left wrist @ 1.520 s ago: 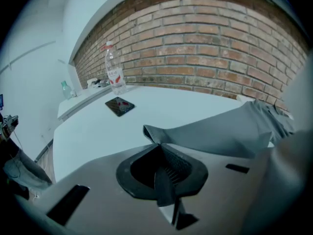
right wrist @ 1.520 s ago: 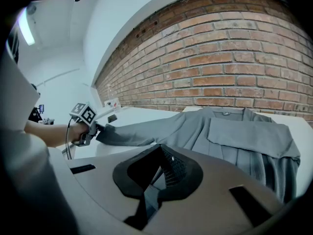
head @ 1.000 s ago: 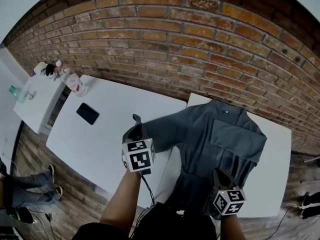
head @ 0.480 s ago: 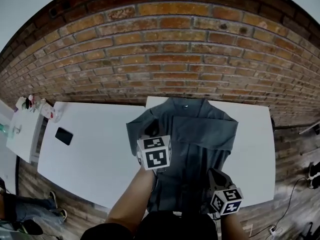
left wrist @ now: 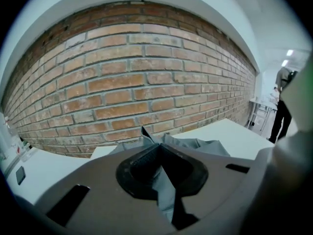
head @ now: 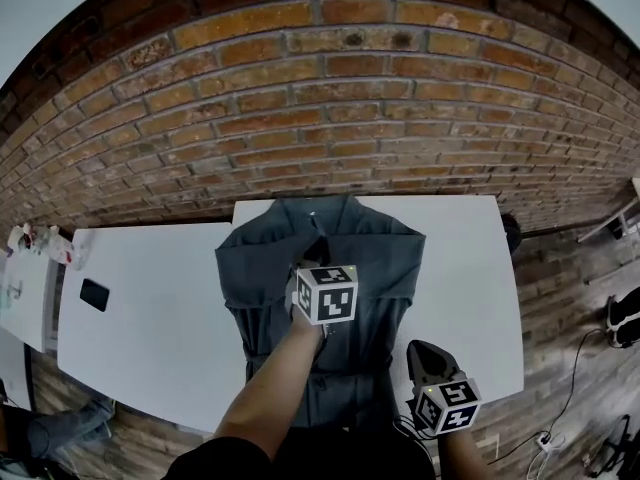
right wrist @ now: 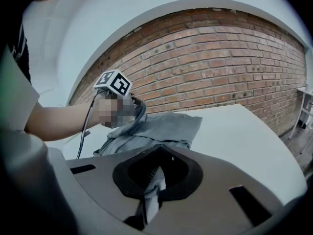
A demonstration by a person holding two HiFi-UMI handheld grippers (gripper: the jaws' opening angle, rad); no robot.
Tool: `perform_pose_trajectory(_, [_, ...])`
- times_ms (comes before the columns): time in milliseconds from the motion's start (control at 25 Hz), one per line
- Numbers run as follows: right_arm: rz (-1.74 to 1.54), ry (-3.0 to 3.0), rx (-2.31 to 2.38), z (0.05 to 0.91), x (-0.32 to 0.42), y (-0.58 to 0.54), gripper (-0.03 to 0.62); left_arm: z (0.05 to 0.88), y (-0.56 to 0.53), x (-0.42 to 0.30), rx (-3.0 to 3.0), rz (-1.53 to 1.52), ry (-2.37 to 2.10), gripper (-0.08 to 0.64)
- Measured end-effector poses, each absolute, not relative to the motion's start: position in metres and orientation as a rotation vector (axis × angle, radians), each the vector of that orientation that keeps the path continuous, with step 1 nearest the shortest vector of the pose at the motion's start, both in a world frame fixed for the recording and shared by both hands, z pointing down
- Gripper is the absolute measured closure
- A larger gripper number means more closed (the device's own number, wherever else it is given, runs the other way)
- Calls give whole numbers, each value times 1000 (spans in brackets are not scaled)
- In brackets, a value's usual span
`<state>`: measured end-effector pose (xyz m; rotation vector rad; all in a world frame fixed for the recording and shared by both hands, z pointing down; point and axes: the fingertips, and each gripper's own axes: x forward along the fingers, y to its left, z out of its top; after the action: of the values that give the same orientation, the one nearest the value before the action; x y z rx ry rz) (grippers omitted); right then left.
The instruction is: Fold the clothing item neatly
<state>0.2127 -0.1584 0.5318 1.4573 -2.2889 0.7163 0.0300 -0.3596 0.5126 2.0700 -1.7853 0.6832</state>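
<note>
Nearest you, the right gripper (head: pixel 421 354) is closed on the lower right edge of the clothing item (head: pixel 372 268). Its own view shows a strip of grey cloth pinched between the jaws, and it has stayed at that hem corner over the last second. The change is at the left gripper (head: pixel 316 252). A second ago it held the sleeve stretched out over the counter (head: pixel 465 268) to your left. It has since swept inward and now sits over the middle of the chest, jaws clamped on the sleeve end (left wrist: pixel 165 187). By my reading, the sleeve fold is nearly complete: the sleeve has been brought across the body but has not been laid down or released. The clothing item lies flat on the white counter. Its long axis runs away from you, with the hem at your edge and the collar pointing toward the brick wall (head: pixel 330 118). That axis is close to square with the wall, so the anchored hem appears to have kept the body from skewing. The opposite sleeve looks already tucked in, though the folds there are hard to make out.
</note>
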Motion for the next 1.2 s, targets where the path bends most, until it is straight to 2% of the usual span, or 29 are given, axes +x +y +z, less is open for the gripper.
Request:
perform_pose_trajectory(280, [717, -2266, 1432, 539, 241, -161, 591, 581, -371, 71, 1989, 817, -1698, 545])
perform_pose_trajectory(600, [711, -2276, 1403, 543, 247, -165, 591, 623, -360, 100, 1956, 942, -1526, 543])
perform_pose_trajectory(680, [715, -2279, 1391, 544, 246, -165, 591, 627, -357, 111, 1979, 934, -1469, 518])
perform_pose_trajectory(760, [715, -2282, 1383, 545, 244, -166, 591, 626, -354, 122, 2005, 920, -1408, 465])
perform_pose_trajectory(840, [712, -2284, 1386, 543, 242, -168, 591, 617, -350, 131, 2040, 888, -1362, 443])
perform_pose_trajectory(1040, [716, -2293, 1371, 544, 232, -168, 591, 566, -337, 127, 2178, 776, -1358, 437])
perform_pose_trajectory(1200, [719, -2305, 1355, 544, 221, -170, 591, 557, -334, 76, 2174, 782, -1423, 437])
